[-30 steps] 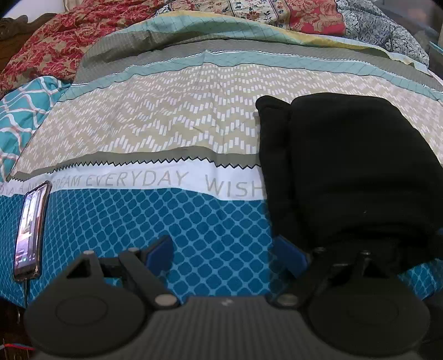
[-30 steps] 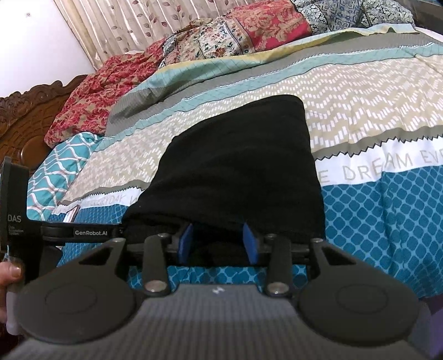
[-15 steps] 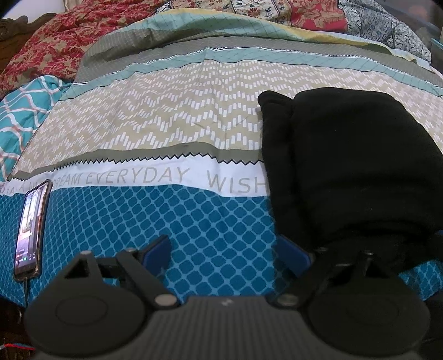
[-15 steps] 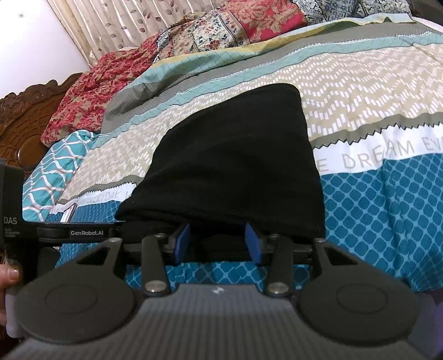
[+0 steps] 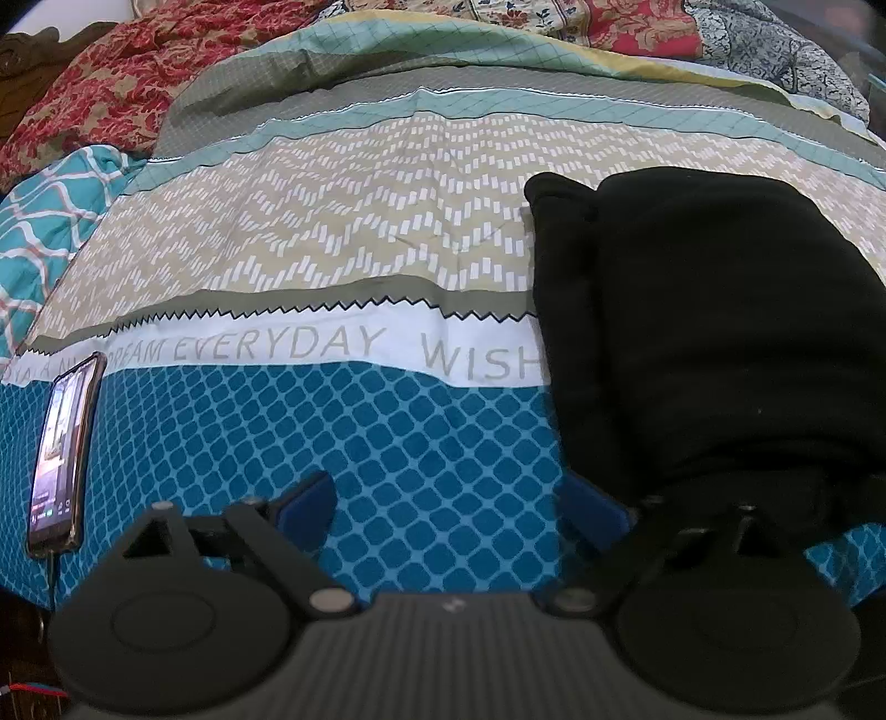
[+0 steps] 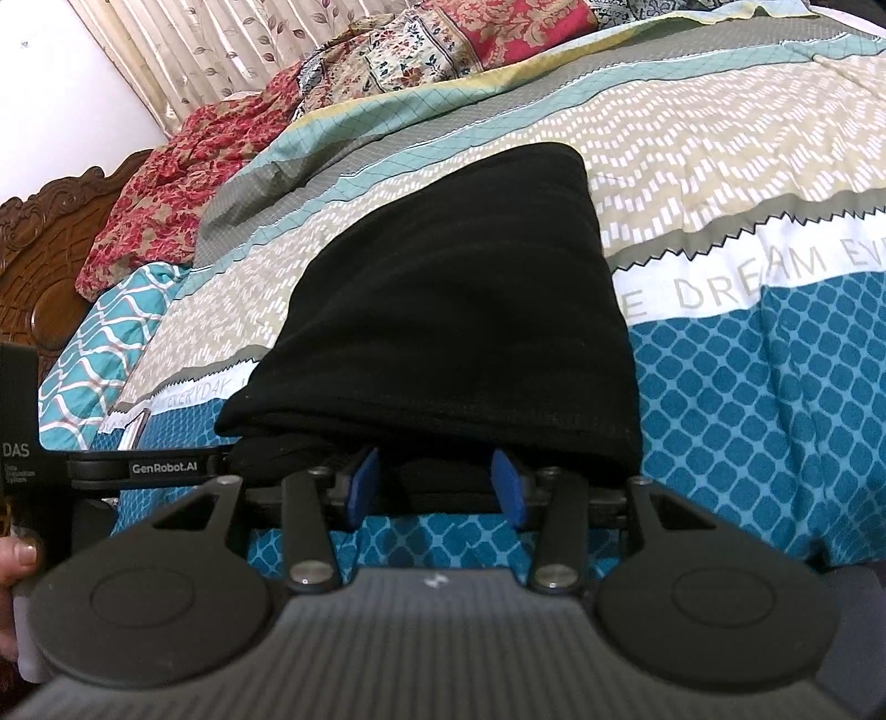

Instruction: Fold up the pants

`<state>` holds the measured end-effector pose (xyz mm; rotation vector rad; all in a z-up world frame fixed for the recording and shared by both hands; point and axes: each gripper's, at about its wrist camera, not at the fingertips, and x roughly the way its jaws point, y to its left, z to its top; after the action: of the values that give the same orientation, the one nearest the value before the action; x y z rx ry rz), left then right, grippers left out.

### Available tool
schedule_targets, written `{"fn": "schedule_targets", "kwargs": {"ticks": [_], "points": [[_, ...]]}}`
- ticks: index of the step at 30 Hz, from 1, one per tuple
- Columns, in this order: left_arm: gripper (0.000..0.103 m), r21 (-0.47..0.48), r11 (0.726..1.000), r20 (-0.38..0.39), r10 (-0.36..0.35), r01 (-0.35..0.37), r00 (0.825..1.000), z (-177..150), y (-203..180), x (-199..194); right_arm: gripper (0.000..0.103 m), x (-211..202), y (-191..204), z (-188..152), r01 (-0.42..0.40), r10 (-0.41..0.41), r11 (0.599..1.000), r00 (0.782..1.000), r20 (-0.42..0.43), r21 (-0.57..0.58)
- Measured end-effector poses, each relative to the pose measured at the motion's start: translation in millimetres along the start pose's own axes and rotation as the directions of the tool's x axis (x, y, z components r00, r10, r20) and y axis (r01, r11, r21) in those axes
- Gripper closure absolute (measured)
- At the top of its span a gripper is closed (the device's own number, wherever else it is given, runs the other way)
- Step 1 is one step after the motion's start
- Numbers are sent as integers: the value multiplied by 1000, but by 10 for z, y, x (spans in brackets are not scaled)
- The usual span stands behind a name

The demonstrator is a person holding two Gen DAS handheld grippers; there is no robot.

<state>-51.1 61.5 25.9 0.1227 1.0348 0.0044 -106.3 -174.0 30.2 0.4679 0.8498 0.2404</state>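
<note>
Wider now, your left gripper (image 5: 451,507): its jaws have just been opening, and only the bedspread (image 5: 332,266) shows between the blue pads (image 5: 307,498), nothing pinched. From the left wrist, the pants (image 5: 703,332) lie folded into a thick black bundle on the right side of the bed, across the beige zigzag band, the white lettered stripe and the blue diamond pattern. Your right-hand pad sits just beside the bundle's near left corner; I can't tell whether it touches. A phone (image 5: 58,454) lies screen up at the bed's left edge, well apart from the pants. Red floral bedding (image 5: 111,83) is heaped along the far side.

Over to the right wrist: your right gripper (image 6: 437,487) is up against the near edge of the pants (image 6: 443,310), and the jaws have eased apart a touch since a second ago. Both blue pads stand partly spread, tucked under the overhanging top fold, with dark lower layers between them, though the pads don't look pressed onto the cloth. At far left you can see the left gripper's body and a thumb (image 6: 19,559) on its handle. A carved wooden headboard (image 6: 44,249) and a curtain (image 6: 221,39) sit behind the bed.
</note>
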Motion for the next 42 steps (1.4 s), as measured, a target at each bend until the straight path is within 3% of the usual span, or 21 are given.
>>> {"fn": "schedule_targets", "kwargs": {"ticks": [10, 14, 22, 26, 30, 34, 39, 42], "points": [[7, -5, 1000, -3, 1, -1, 1000, -7, 28, 22, 55, -260, -24, 181, -9, 10, 1000, 992, 128, -8], [6, -5, 1000, -4, 0, 0, 1000, -8, 33, 29, 55, -274, -201, 205, 13, -19, 999, 991, 135, 50], [5, -5, 1000, -9, 4, -4, 1000, -14, 42, 61, 54, -394, -307, 202, -66, 50, 992, 989, 139, 109], [4, -5, 1000, -10, 5, -5, 1000, -18, 42, 61, 54, -516, -279, 246, -94, 76, 993, 976, 202, 78], [4, -4, 1000, -10, 4, -4, 1000, -17, 48, 65, 54, -579, -324, 304, -56, 36, 996, 964, 264, 67], [4, -4, 1000, -10, 3, -4, 1000, -19, 47, 67, 54, -436, -419, 263, -5, -14, 996, 979, 203, 94], [3, -5, 1000, -10, 4, -4, 1000, -21, 48, 74, 58, -78, -371, 75, 43, -44, 998, 999, 23, 40], [2, -10, 1000, -10, 3, -3, 1000, -30, 67, 84, 57, -17, -208, -2, 90, -87, 992, 995, 39, -87]]}}
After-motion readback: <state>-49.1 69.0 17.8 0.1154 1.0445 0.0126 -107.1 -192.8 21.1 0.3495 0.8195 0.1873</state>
